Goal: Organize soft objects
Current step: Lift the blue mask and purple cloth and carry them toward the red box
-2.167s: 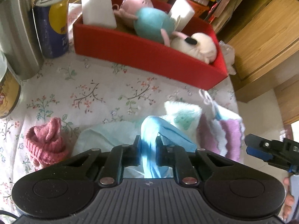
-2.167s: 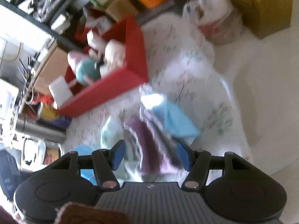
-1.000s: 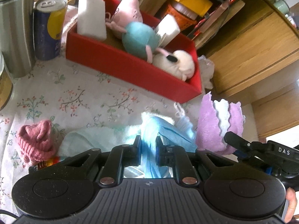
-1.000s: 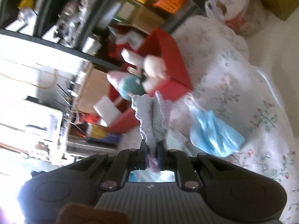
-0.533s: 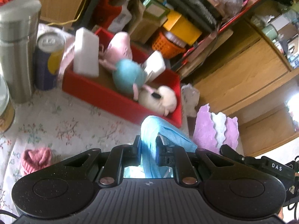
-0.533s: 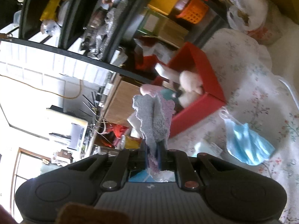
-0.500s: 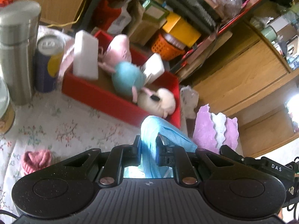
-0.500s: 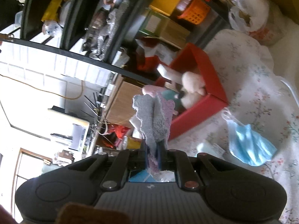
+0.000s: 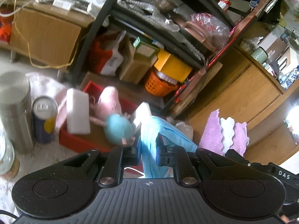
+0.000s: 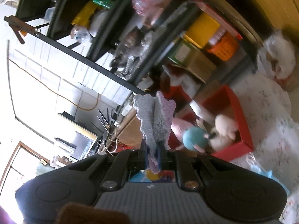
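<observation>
The left gripper (image 9: 148, 147) is clamped on a blue cloth (image 9: 152, 140), the right gripper (image 10: 151, 155) on a purple towel (image 10: 155, 119), both raised, with the red box (image 9: 74, 141) at 10 o'clock of the left gripper.

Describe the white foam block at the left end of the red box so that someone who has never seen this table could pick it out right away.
Find the red box on the flowered tablecloth, in front of the black shelving. At its left end, beside the blue and yellow can, a white foam block stands upright against the pink plush toy. It is plain, flat-sided and larger than the other white block further right.
</observation>
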Tool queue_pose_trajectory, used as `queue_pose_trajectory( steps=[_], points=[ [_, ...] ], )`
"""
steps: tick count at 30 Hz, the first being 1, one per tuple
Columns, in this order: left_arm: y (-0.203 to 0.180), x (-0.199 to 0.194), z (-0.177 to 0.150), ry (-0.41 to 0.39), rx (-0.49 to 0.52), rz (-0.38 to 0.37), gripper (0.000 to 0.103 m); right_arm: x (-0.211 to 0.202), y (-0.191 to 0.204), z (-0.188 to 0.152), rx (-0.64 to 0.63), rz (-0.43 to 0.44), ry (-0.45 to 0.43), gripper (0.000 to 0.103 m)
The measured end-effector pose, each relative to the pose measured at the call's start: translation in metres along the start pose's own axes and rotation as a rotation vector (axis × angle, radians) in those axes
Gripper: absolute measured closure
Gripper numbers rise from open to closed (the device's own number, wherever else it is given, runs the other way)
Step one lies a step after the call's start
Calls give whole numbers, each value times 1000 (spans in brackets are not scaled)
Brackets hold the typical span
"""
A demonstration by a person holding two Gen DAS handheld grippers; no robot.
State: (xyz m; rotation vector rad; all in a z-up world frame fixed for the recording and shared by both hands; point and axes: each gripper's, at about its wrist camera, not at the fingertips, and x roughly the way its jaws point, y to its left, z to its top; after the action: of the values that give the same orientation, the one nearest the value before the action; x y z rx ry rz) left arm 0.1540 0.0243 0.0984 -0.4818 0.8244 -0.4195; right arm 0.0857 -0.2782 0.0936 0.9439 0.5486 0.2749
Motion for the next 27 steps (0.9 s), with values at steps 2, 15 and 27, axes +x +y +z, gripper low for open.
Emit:
queue_pose_trajectory(
  steps=[2, 15, 27],
  points=[
    [-3, 4, 4, -10, 9, 10, 90, 4, 7, 4, -27, -12, -16, 103],
    [-17, 29, 45, -115, 26, 55, 89, 39, 49, 38, -265, -114, -110, 103],
    [-1, 97, 51, -27, 95, 260, 88, 128, 10, 51, -327, -348, 20, 103]
  ],
)
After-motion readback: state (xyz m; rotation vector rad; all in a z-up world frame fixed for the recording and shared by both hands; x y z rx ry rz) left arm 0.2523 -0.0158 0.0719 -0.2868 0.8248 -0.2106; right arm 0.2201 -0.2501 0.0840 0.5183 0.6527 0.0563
